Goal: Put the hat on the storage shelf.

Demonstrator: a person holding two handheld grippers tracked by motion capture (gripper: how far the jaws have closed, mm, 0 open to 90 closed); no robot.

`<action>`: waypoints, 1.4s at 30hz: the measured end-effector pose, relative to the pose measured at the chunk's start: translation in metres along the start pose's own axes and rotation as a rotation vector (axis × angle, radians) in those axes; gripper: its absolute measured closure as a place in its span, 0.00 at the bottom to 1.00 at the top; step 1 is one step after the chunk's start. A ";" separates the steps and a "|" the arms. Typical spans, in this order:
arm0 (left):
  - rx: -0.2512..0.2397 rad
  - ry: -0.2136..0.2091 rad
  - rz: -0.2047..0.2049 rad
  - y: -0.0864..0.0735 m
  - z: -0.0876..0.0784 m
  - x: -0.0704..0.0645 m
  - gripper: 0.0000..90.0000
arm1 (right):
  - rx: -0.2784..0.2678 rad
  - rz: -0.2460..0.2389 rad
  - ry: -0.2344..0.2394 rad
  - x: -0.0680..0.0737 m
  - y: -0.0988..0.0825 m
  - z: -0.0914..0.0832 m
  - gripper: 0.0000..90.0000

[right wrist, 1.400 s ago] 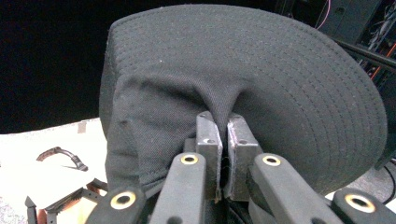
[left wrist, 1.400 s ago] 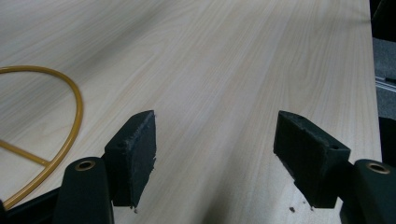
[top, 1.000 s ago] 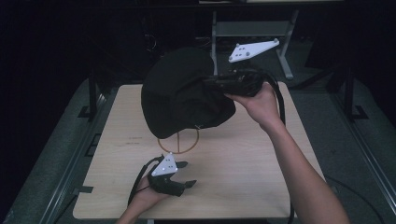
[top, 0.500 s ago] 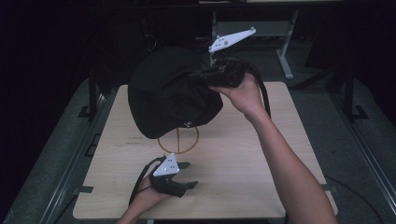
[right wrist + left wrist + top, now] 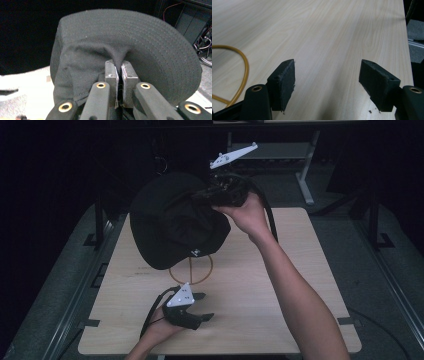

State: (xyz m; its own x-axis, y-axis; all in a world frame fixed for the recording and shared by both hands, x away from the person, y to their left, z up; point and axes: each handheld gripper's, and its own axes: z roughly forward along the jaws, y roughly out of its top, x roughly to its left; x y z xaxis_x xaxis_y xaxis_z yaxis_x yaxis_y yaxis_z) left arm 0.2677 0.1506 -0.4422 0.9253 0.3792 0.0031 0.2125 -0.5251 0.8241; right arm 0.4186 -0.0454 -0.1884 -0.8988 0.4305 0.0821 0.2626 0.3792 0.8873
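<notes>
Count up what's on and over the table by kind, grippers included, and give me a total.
Black hat: 1, pinched in the right gripper above the table
Yellow ring mark: 1, on the table top
Grippers: 2, the left gripper open and low over the wood
Total: 4

Right tongs lifting black cap above table (yellow ring beneath), left tongs resting open

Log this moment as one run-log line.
right gripper: shut on black hat, lifted above table | left gripper: open, low over table
</notes>
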 end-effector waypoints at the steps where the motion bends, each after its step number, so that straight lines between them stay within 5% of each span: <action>1: 0.001 -0.001 -0.007 0.000 0.001 -0.001 0.32 | 0.000 0.000 0.001 -0.001 0.001 0.003 0.95; 14: 0.048 -0.033 0.067 0.004 0.008 -0.011 0.32 | 0.057 0.052 -0.023 -0.003 0.023 0.047 0.94; 17: 0.061 -0.031 0.099 0.004 0.014 -0.018 0.32 | 0.043 0.105 -0.010 -0.001 0.024 0.071 0.67; 19: 0.063 -0.031 0.106 0.004 0.014 -0.020 0.32 | 0.054 0.120 0.000 -0.001 0.023 0.076 0.64; 20: 0.064 -0.030 0.118 0.005 0.015 -0.022 0.32 | 0.076 0.091 -0.022 0.000 0.018 0.080 0.58; 30: 0.065 -0.030 0.104 0.004 0.013 -0.023 0.32 | 0.040 0.153 -0.003 -0.017 -0.011 0.059 0.47; 42: 0.032 0.005 0.055 0.001 0.004 -0.012 0.32 | 0.031 0.160 -0.008 -0.025 -0.033 0.034 0.43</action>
State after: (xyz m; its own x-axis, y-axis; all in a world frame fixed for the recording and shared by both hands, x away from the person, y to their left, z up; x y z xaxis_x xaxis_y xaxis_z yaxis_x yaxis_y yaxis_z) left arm 0.2583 0.1428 -0.4433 0.9343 0.3528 0.0509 0.1710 -0.5691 0.8043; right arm 0.4446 -0.0407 -0.2348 -0.8419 0.4937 0.2179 0.4131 0.3298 0.8489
